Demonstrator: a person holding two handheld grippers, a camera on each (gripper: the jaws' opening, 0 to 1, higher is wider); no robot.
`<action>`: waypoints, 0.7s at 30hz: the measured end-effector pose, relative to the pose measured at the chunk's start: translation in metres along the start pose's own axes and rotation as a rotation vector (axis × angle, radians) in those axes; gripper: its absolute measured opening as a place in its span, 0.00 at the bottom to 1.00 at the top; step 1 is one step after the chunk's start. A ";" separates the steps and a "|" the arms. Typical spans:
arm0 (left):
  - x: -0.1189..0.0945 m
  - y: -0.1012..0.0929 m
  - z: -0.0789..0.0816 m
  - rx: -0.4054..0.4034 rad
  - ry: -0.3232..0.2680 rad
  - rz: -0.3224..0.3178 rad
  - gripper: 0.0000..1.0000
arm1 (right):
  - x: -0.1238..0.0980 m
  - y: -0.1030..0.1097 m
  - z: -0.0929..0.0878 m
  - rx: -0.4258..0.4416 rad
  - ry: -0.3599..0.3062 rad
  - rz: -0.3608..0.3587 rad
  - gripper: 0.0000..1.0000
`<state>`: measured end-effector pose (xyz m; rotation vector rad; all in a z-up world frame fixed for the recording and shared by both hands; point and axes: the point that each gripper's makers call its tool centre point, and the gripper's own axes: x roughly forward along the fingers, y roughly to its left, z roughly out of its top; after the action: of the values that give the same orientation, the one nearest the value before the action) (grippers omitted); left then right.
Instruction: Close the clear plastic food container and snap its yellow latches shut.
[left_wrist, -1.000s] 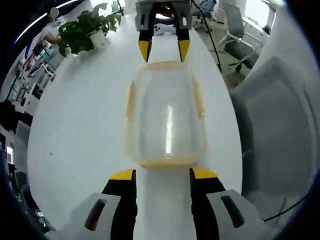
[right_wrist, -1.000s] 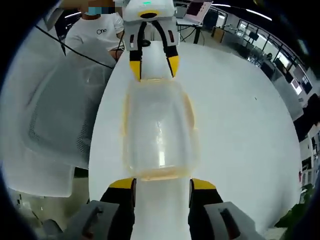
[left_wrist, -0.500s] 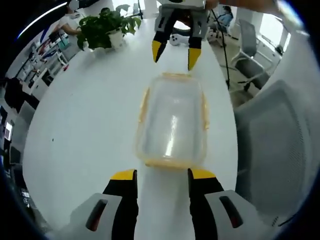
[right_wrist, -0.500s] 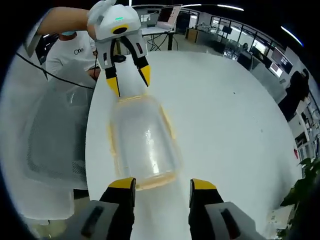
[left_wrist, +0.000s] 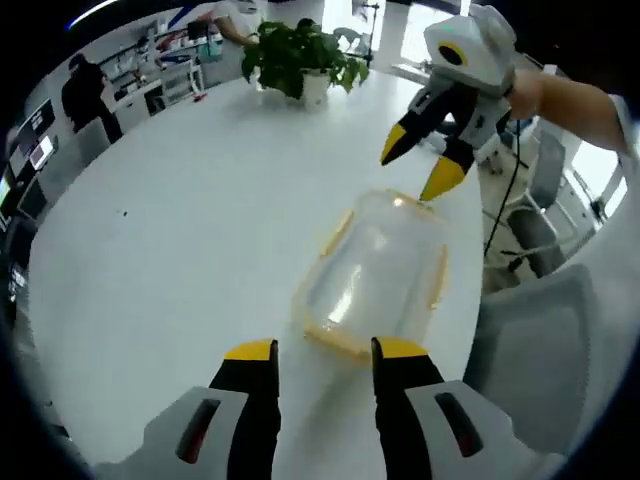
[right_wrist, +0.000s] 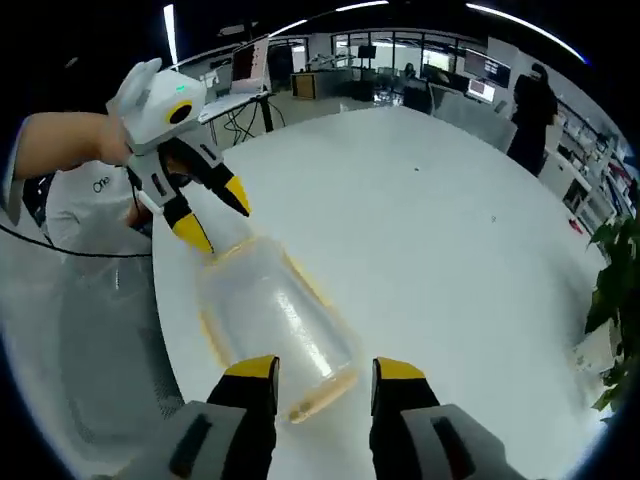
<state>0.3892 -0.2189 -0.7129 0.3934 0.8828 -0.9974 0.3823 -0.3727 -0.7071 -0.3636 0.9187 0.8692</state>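
Observation:
A clear plastic food container (left_wrist: 372, 273) with its lid on and yellow latches along its sides lies on the white table (left_wrist: 180, 210), close to the table's edge. My left gripper (left_wrist: 312, 349) is open, its yellow-tipped jaws just short of the container's near end. The right gripper (left_wrist: 420, 165) comes into the left gripper view open, above the container's far end. In the right gripper view the same container (right_wrist: 270, 325) lies ahead of my open right gripper (right_wrist: 315, 368), and the left gripper (right_wrist: 212, 213) hovers open past the far end.
A potted plant (left_wrist: 300, 60) stands at the far side of the table. Grey office chairs (left_wrist: 545, 330) sit by the table's edge near the container. A person in a white shirt (right_wrist: 85, 200) is beside the table, and more people and desks fill the room behind.
Both grippers have lifted and drawn back from the container's ends and both views have swung sideways. The container lies where it was on the table.

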 end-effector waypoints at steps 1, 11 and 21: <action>0.000 -0.002 0.002 -0.030 -0.016 -0.006 0.33 | 0.001 0.001 0.000 0.019 -0.006 -0.001 0.33; 0.004 -0.006 -0.005 -0.246 -0.036 -0.008 0.35 | 0.004 -0.004 -0.005 0.146 -0.023 -0.056 0.30; 0.015 -0.014 -0.017 -0.397 -0.034 -0.011 0.37 | 0.009 -0.007 -0.014 0.269 -0.026 -0.071 0.35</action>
<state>0.3730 -0.2232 -0.7334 0.0350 1.0267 -0.8124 0.3827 -0.3812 -0.7233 -0.1511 0.9790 0.6733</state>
